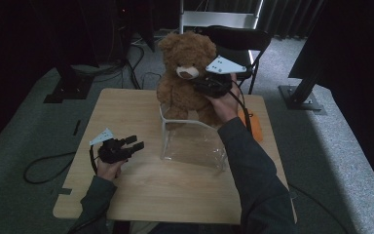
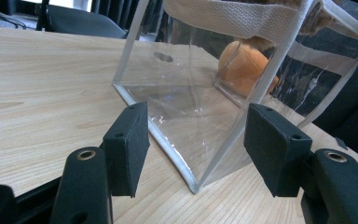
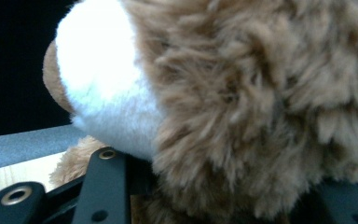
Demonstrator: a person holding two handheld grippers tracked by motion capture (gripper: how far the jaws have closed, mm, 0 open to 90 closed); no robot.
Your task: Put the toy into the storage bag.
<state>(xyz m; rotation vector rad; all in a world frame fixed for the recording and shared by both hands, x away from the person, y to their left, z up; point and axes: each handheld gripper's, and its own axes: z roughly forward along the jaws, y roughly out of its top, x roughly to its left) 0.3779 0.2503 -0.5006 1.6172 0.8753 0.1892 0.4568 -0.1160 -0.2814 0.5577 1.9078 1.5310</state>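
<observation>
Right now your left gripper (image 1: 135,144) waits near you at 9 o'clock, jaws apart with nothing in them, facing the clear bag (image 1: 191,141). Farther off at 12 o'clock, your right gripper (image 1: 205,84) squeezes the teddy bear (image 1: 182,73), which stands tall right above the bag's open top.

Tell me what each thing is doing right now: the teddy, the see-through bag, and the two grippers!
Teddy bear: upright, held above the bag's open top, feet at its rim.
Clear bag: standing on the table, top open, nothing inside.
Right gripper: shut on the teddy bear.
Left gripper: open, pointing at the bag's corner, not touching it.
Orange thing: lying on the table behind the bag.
</observation>
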